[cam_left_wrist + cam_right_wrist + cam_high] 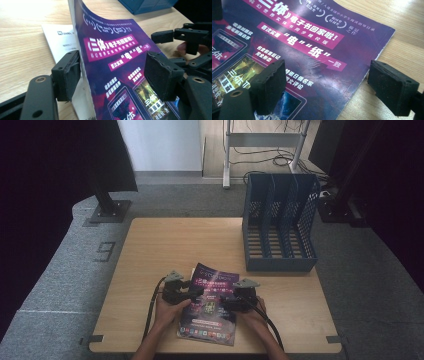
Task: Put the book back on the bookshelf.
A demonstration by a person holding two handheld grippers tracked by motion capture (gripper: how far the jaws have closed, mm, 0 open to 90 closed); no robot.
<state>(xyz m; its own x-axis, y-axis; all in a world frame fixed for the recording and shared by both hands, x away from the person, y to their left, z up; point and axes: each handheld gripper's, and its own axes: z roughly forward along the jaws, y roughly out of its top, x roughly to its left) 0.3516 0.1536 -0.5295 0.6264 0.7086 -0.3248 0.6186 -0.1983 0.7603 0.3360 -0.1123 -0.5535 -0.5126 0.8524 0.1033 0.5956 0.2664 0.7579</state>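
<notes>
The wooden tabletop (150,270) carries two things of note. At its far right stands a blue slotted file rack (280,225), its compartments opening upward and its low front facing the person. Near the front edge, between the two hands, lies a purple magazine (212,305), its long axis running from near to far and leaning slightly to the right at the far end. A white sheet (60,41) lies under its left side.

The left hand-held gripper (182,292) sits at the magazine's left long edge, which in the left gripper view curls up off the wood. The jaws stand wide and straddle that raised edge, one pad on the outer side just beside it, the other over the printed cover; they do not appear to press on it yet. The right hand-held gripper (240,300) rests at the right long edge, jaws wide, one pad above the cover and the other over bare wood, so the edge runs between them untouched.

Both hands are about equally close, but the left one seems better placed: the lifted edge already lies between its jaws, and closing there looks like the next move.
</notes>
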